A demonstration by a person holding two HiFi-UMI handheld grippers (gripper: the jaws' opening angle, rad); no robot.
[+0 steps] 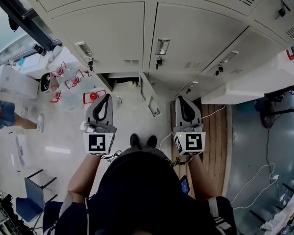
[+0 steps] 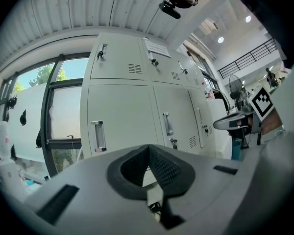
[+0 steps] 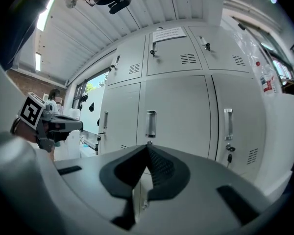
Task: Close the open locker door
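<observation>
Now, the left gripper and right gripper were pinched shut, holding nothing; the open locker door stood edge-on between them, over bare floor.

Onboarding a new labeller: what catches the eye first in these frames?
A wall of pale grey lockers fills the top of the head view, and one low door in the middle stands ajar, swung out toward the person. The left gripper and right gripper flank it, pointing at the lockers, jaws together and empty. Red-framed objects clutter the floor at the left.
</observation>
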